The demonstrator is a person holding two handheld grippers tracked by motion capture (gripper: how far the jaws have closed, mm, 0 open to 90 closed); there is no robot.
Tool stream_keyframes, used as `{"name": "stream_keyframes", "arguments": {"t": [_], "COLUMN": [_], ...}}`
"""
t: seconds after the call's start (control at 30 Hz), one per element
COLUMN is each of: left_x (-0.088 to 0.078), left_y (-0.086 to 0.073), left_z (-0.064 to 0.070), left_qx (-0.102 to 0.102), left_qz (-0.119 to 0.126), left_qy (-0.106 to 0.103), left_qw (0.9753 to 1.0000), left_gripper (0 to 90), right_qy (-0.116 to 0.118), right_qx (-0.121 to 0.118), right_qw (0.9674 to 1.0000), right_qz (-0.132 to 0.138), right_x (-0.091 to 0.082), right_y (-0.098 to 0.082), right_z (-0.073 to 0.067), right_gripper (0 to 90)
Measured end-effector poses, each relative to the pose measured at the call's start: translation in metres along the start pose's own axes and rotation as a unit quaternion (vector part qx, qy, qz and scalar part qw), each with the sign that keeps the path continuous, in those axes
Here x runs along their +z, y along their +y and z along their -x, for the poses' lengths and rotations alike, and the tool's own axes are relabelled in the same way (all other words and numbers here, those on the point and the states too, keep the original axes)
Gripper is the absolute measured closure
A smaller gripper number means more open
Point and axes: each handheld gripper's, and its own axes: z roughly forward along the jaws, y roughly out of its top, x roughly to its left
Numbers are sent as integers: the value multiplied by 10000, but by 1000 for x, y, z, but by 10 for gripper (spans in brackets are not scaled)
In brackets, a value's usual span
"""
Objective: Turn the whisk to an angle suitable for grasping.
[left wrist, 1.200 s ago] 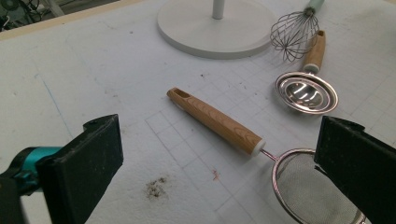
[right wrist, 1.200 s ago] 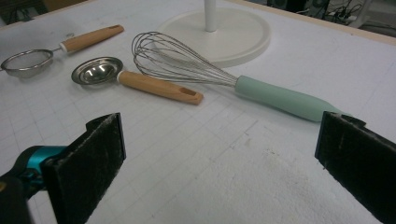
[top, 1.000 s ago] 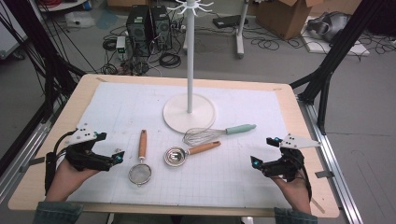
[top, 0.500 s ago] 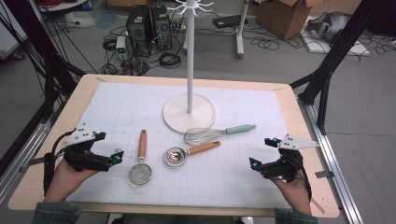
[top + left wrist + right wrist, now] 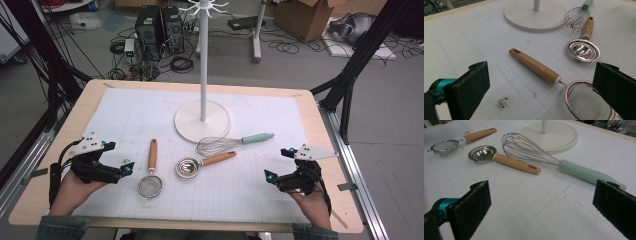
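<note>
Strainer [image 5: 150,176] flat on the white mat [image 5: 125,120], toward the near-left part, mesh bowl toward the person, wooden handle pointing away toward the far edge. In the left gripper view, strainer [image 5: 564,86] low and right of centre, handle running up-left, rim of the bowl partly behind the right-hand jaw. Left gripper [image 5: 126,167] just beside the strainer's bowl on its left, apart from it, jaws spread wide and holding nothing; left gripper [image 5: 541,90] low over the mat, bare mat and a small dark smudge between the jaws. Just right of the strainer, a metal scoop [image 5: 202,164] with a wooden handle angled up-right, bowl near the strainer's handle without touching. Behind the scoop, a whisk [image 5: 232,143] with a mint handle pointing right, wires close to the scoop's handle and near the stand's round base [image 5: 187,122]; whether wires and base touch, unclear. White pole rising from the base at mid-table. In the right gripper view, whisk [image 5: 554,161], scoop [image 5: 501,158] and strainer [image 5: 456,141] ranged from right to left ahead of the jaws. Right gripper [image 5: 270,176] near the near-right part of the mat, well apart from every utensil, jaws also wide open and empty; right gripper [image 5: 541,207] over bare mat.
</note>
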Motion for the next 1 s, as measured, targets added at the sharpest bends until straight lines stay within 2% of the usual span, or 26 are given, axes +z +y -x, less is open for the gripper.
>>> {"name": "stream_keyframes", "arguments": {"t": [0.1,0.17,0.23,0.37,0.5,0.57,0.7,0.73,0.93,1.0], "left_x": [0,1,1,0,0,-1,-1,-2,-5,-5], "left_y": [-1,-1,-1,0,0,0,1,1,0,0], "left_z": [-2,-2,-2,-1,-1,-2,-2,-2,-3,-4], "left_qx": [-33,-27,-8,17,-4,0,3,-2,-10,-2], "left_qz": [-2,-9,-15,-13,-3,-10,27,38,63,65], "left_qy": [28,21,22,16,41,30,34,44,73,63], "left_qw": [10000,10000,10000,10000,10000,10000,10000,10000,10000,10000], "left_gripper": [17,18,17,17,17,17,18,17,17,17], "right_qy": [22,87,109,171,277,245,238,249,259,371], "right_qx": [-36,-189,-238,-323,-305,-261,-191,-241,-388,-424], "right_qw": [10000,9996,9990,9982,9978,9981,9979,9976,9952,9939], "right_qz": [-21,-186,-358,-482,-523,-497,-566,-604,-855,-950], "right_x": [4,12,16,21,24,24,25,27,38,43], "right_y": [2,5,9,15,23,27,33,40,61,69], "right_z": [0,2,4,10,23,30,41,48,60,64], "right_gripper": [6,6,6,6,12,75,78,78,78,78]}}
